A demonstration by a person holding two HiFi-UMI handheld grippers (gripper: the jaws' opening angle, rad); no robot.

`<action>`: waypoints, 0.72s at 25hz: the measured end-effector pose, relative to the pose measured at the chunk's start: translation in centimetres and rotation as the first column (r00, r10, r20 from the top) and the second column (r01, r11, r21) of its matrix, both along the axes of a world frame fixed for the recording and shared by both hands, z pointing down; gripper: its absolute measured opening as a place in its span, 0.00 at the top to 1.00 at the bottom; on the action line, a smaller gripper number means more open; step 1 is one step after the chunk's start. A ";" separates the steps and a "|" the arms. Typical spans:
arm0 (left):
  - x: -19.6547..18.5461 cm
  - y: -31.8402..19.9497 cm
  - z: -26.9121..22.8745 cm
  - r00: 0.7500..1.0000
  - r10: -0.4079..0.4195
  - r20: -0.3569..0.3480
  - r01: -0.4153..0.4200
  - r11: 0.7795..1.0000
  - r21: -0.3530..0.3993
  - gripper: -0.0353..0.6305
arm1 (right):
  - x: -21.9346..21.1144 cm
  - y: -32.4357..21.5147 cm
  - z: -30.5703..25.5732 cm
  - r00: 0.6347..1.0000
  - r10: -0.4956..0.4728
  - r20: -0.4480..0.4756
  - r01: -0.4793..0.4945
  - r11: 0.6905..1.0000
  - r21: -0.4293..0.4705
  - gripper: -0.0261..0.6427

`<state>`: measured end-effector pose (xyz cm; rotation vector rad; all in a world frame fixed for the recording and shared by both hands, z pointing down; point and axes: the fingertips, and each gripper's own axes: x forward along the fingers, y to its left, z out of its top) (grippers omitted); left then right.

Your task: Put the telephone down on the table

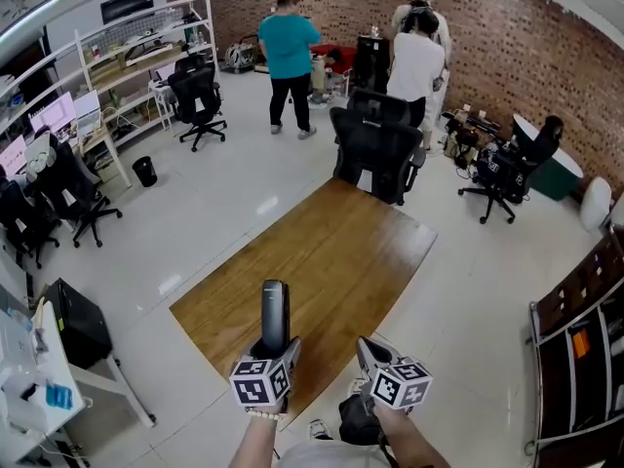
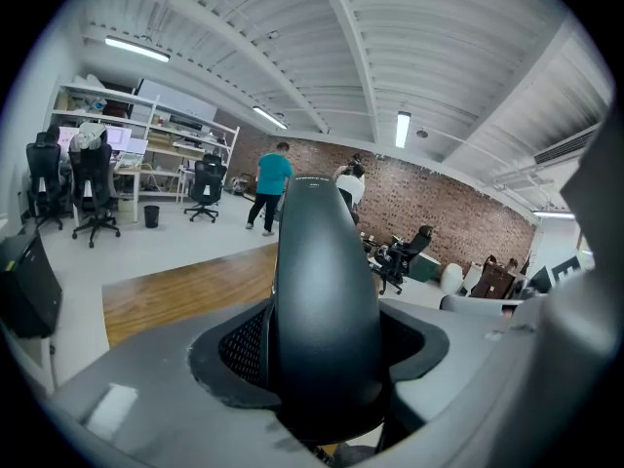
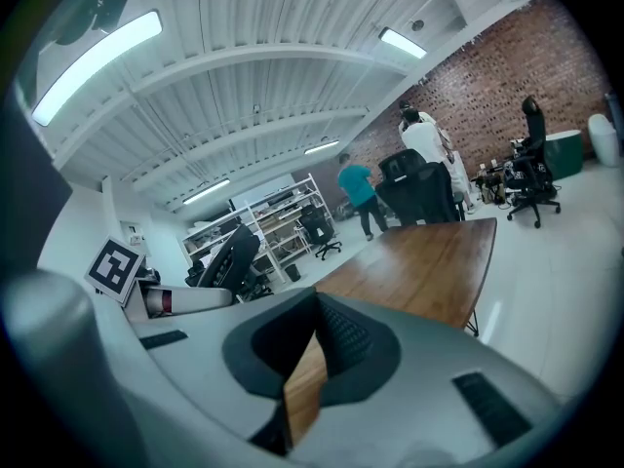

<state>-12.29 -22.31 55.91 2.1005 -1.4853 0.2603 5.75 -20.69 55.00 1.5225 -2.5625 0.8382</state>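
A black telephone handset (image 1: 275, 315) stands upright in my left gripper (image 1: 275, 347), over the near edge of the long wooden table (image 1: 331, 261). In the left gripper view the handset (image 2: 322, 291) fills the middle, and both jaws press against its lower sides. The table (image 2: 185, 286) shows behind it at the left. My right gripper (image 1: 375, 354) hangs beside the left one, just right of it, past the table's near corner. In the right gripper view its jaws (image 3: 314, 344) meet at the tips with nothing between them, and the table (image 3: 429, 261) stretches ahead.
Two black office chairs (image 1: 375, 144) stand at the table's far end. Three people (image 1: 290, 57) stand beyond them by the brick wall. Shelving (image 1: 136, 57) and more chairs line the left side. A white desk (image 1: 39, 378) with a black box (image 1: 78, 325) is near left.
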 end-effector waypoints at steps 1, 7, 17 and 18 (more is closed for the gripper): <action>0.2 -0.1 0.2 1.000 0.003 0.003 -0.003 1.000 -0.003 0.48 | 0.2 -0.1 0.2 1.000 0.005 0.003 -0.005 1.000 -0.003 0.96; 0.7 -0.9 1.2 1.000 0.013 0.018 -0.013 1.000 -0.027 0.48 | 0.1 -1.1 0.9 1.000 0.001 0.016 -0.001 1.000 -0.019 0.95; 2.3 -5.1 5.1 0.999 0.006 0.038 -0.002 0.995 -0.101 0.48 | 0.4 -5.5 1.9 0.999 -0.033 0.014 0.034 0.999 -0.042 0.95; 2.6 -5.5 5.7 0.999 0.004 0.040 0.000 0.994 -0.113 0.48 | 0.6 -5.9 2.3 0.999 -0.036 0.014 0.037 0.998 -0.050 0.95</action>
